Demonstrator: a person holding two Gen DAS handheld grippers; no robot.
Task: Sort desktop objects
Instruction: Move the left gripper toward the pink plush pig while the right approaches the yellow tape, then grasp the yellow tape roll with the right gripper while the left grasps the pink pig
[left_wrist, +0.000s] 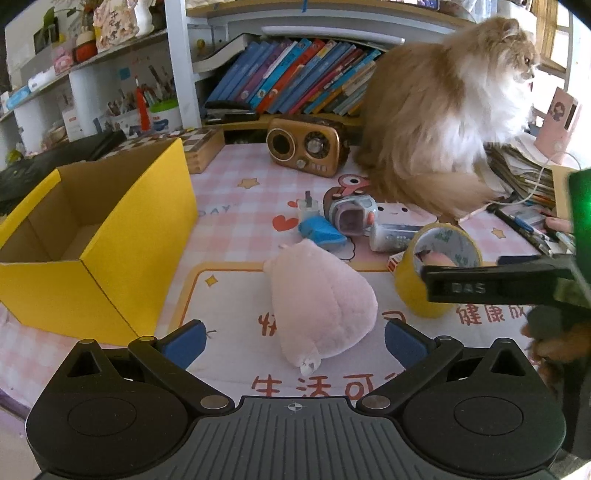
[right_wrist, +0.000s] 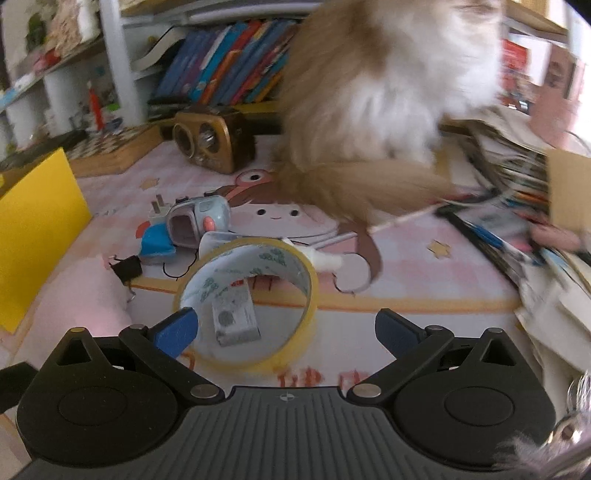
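**Cat shares the counter as sorting closes in on tape and plush**

The left gripper (left_wrist: 293, 341) hangs low over the counter (left_wrist: 229, 258) with its jaws spread wide and empty, framing the near end of a pink plush toy (left_wrist: 321, 299) that lies on the patterned mat; the yellow cardboard box (left_wrist: 99, 236), open and seemingly bare inside, stands just beside the toy on its left; the right gripper (right_wrist: 286, 328), jaws likewise parted and holding nothing, hovers at a roll of yellow tape (right_wrist: 247, 295), its left finger at or just inside the roll's rim, though motion blur makes contact hard to judge; a small white box (right_wrist: 236, 317) lies within the roll's ring; a long-haired cat (left_wrist: 443, 118) sits near the clutter, its tail (right_wrist: 369, 188) lying across the mat behind the tape; the likely hazards: the cat could shift or swat and scatter items; a closing finger might skid the tape sideways; the soft toy may sag out of a shallow pinch.
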